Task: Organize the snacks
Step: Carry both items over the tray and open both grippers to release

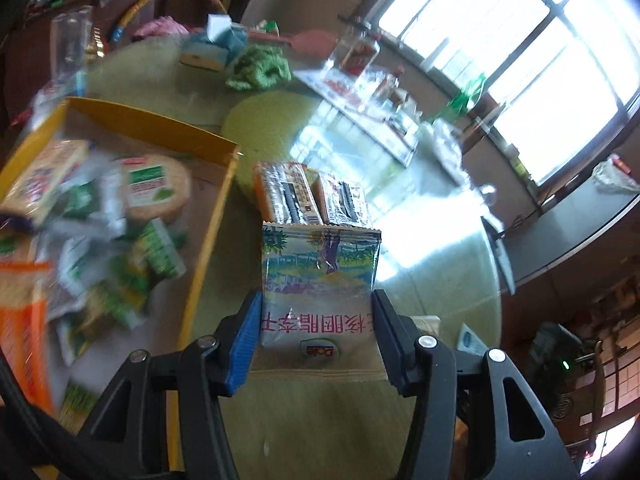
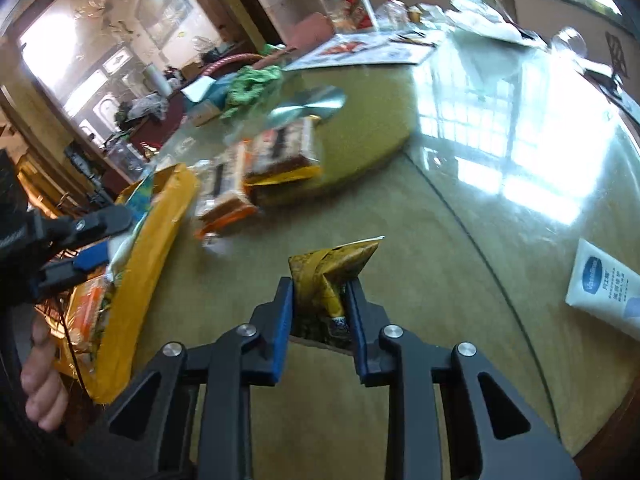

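The left claw [image 1: 316, 312] squeezes a pale snack packet [image 1: 320, 276] beside the yellow box [image 1: 208, 236]. The right claw [image 2: 320, 304] pinches a crumpled yellow wrapper [image 2: 326, 276] above the counter [image 2: 400, 240].

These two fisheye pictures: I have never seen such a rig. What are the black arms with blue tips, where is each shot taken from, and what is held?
No robot here: a person holds a two-finger gripper in each hand, each carrying a camera looking along its fingers. In the left wrist view, the left gripper clamps a pale snack pouch. Beside it stands a yellow box full of snacks; ahead lie two orange packs on the glass-topped table. In the right wrist view, the right gripper pinches a crumpled yellow packet. A white tube lies to its right; the person's hand shows at the left edge.
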The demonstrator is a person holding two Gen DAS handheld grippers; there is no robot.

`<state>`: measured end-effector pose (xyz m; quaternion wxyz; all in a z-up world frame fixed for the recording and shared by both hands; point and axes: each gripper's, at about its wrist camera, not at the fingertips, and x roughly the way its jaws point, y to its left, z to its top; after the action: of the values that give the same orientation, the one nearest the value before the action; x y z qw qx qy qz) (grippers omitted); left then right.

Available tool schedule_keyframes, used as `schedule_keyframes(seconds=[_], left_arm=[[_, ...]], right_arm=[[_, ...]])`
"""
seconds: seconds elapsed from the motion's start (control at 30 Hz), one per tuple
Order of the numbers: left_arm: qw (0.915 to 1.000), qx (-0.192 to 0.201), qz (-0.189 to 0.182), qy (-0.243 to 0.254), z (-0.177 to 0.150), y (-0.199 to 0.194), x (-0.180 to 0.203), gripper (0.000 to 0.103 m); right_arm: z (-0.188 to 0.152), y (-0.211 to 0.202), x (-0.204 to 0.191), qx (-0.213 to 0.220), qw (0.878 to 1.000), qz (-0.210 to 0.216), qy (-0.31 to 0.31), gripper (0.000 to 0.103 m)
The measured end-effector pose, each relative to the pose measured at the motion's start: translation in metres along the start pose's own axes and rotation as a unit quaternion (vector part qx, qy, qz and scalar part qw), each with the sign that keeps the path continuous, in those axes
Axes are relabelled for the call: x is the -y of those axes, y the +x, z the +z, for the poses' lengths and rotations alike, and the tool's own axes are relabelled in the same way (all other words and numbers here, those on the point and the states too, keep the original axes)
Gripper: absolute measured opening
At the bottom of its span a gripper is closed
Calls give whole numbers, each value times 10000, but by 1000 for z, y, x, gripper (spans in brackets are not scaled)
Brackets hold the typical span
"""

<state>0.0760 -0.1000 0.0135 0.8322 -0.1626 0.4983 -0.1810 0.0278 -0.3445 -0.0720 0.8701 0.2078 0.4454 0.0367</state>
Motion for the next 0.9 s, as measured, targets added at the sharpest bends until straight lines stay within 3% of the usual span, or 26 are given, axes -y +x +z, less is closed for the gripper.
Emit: schedule_keyframes(seconds=[0.17, 0.37, 0.63, 0.9], left_arm=[[9985, 485, -190, -144, -20, -63, -21, 54], [9944, 947, 96, -461, -26, -118, -69, 54], [9852, 1228, 478, -1092, -17, -141, -141, 54], [9875, 906, 544, -1169, -3, -123, -195, 54]], right_arm=[[0, -9, -34, 59, 9992, 223, -313, 28], [-4, -9, -87, 18, 9952, 615, -761, 28], [-10, 1, -158, -122, 9857, 1009, -1346, 28], [-1, 31, -211, -369, 9774, 1246, -1667, 27]])
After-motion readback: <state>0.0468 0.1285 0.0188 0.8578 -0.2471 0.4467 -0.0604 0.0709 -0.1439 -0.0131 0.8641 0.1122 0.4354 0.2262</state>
